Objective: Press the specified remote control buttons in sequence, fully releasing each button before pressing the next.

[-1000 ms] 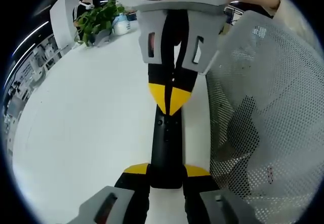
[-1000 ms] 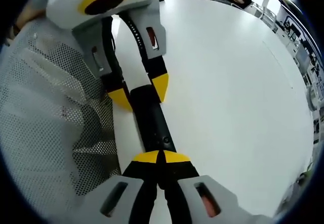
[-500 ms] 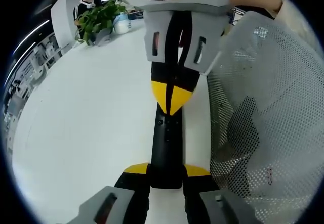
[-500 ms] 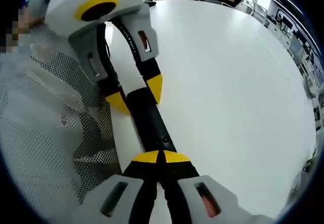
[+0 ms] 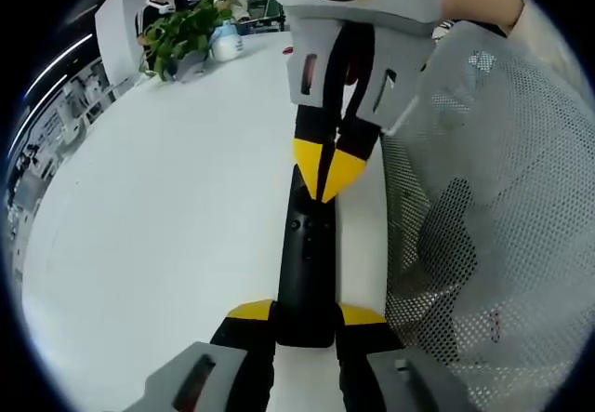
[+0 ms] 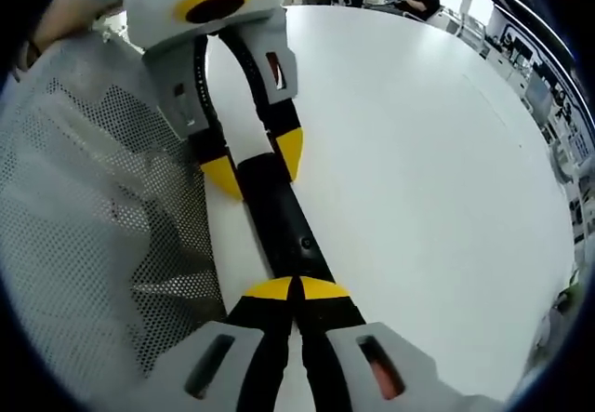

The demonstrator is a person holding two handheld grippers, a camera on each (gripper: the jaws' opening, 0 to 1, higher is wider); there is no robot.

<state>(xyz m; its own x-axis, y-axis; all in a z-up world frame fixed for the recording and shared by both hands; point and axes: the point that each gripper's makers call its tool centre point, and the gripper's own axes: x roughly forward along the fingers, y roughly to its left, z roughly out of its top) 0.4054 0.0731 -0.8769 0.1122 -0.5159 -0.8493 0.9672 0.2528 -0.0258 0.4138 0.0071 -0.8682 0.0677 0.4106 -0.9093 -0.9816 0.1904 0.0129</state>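
The black remote control (image 5: 305,272) lies lengthwise on the white desk (image 5: 158,226), in the lower middle of the left gripper view. The left tongs (image 5: 305,314) stand around its near end, one yellow tip on each side of it, so they are partly open and seem to hold the remote by its edges. In the right gripper view the same tongs (image 6: 251,159) come from the upper left and grip the far end of the remote (image 6: 279,221) in the same way.

The right tongs (image 6: 297,288) are fully closed, with nothing between them; their two yellow tips meet and rest on top of the remote, or just over it, close to a small round button. In the left gripper view these closed tongs (image 5: 327,172) point down at the upper part of the remote, in the middle of the frame. Whether the button is pressed at this moment cannot be told.

The risk is probably that the closed tips slide off the small button onto a neighbour one, because the tips are wider than the button. Also, if the tips do not lift clear, the release may not be complete before the next press. A hard push could tilt the remote if the left hold is weak.

A white mesh cloth (image 5: 483,217) covers the right side of the left gripper view. At upper left stands a plant pot (image 5: 223,47) with a green plant (image 5: 181,35) in it.
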